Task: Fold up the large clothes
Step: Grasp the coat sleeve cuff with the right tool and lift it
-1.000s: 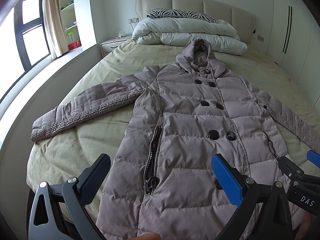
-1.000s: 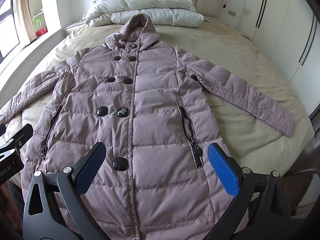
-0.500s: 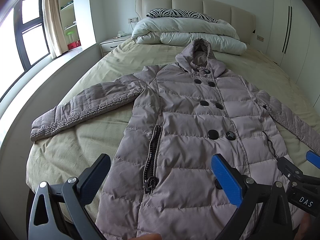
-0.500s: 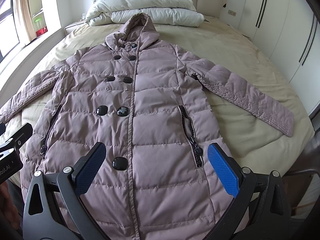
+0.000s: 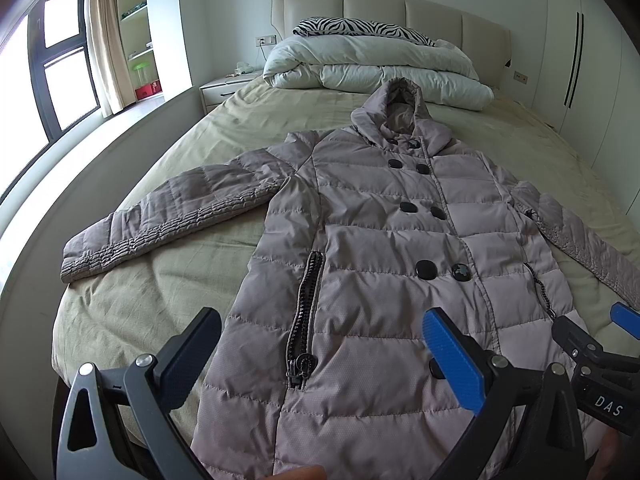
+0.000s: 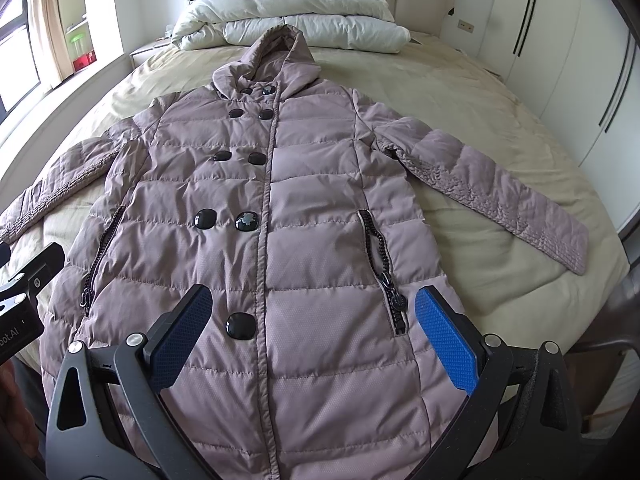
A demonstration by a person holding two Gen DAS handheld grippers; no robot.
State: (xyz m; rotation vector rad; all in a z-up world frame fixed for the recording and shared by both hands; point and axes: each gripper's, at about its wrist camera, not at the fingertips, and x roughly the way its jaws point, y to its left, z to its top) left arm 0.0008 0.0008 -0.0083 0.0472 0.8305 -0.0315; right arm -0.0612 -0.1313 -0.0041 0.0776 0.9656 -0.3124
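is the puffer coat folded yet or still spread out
Spread out, unfolded: the puffer coat lies flat, front up, on the bed, both sleeves splayed sideways.

Left gripper [image 5: 322, 354] and right gripper [image 6: 312, 334] — fingers spread wide, both empty, side by side.

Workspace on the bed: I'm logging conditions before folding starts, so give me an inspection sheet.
Surface: beige-sheeted bed, mildly wrinkled.
Job's things: mauve quilted hooded coat with black buttons lies flat, front up, buttoned, both sleeves spread outward, hood toward the headboard; no fold made.
Clutter: rolled white duvet and zebra-print pillow at the head, beyond the hood.
Grippers: left claw open, over the coat's lower left side, holding nothing; right claw open, over the lower front, holding nothing.
Cables: a thin cord at the wall socket; nothing on the bed.
Surroundings: window with beige curtain, white nightstand, white wardrobe doors.
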